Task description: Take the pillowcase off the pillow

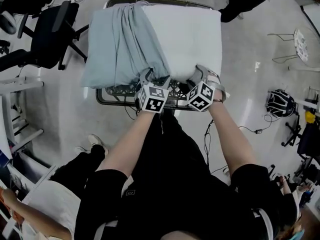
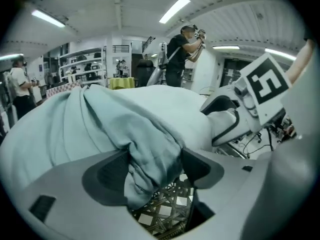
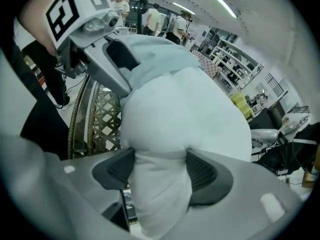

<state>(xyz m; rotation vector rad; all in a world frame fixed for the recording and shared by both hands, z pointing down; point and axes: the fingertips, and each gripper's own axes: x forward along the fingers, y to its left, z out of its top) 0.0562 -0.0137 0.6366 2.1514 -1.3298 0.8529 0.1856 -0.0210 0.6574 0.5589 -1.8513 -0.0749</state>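
A white pillow [image 1: 185, 34] lies on a dark wire-lattice table [image 1: 120, 100], its left half still inside a bunched pale blue pillowcase [image 1: 117, 44]. My left gripper [image 1: 154, 79] is at the near edge, over the pillowcase's gathered end. In the left gripper view its jaws [image 2: 154, 166] stand wide apart with a hanging fold of the pillowcase [image 2: 150, 149] between the pads. My right gripper [image 1: 197, 76] is next to it, on the bare near corner of the pillow. In the right gripper view that white corner [image 3: 160, 184] fills the gap between the open jaws [image 3: 159, 171].
A black office chair [image 1: 52, 29] stands left of the table. A seated person [image 1: 60, 194] is at the lower left. Cables [image 1: 250, 129] and a dark helmet-like object [image 1: 280, 103] lie on the floor to the right. People stand in the background [image 2: 182, 54].
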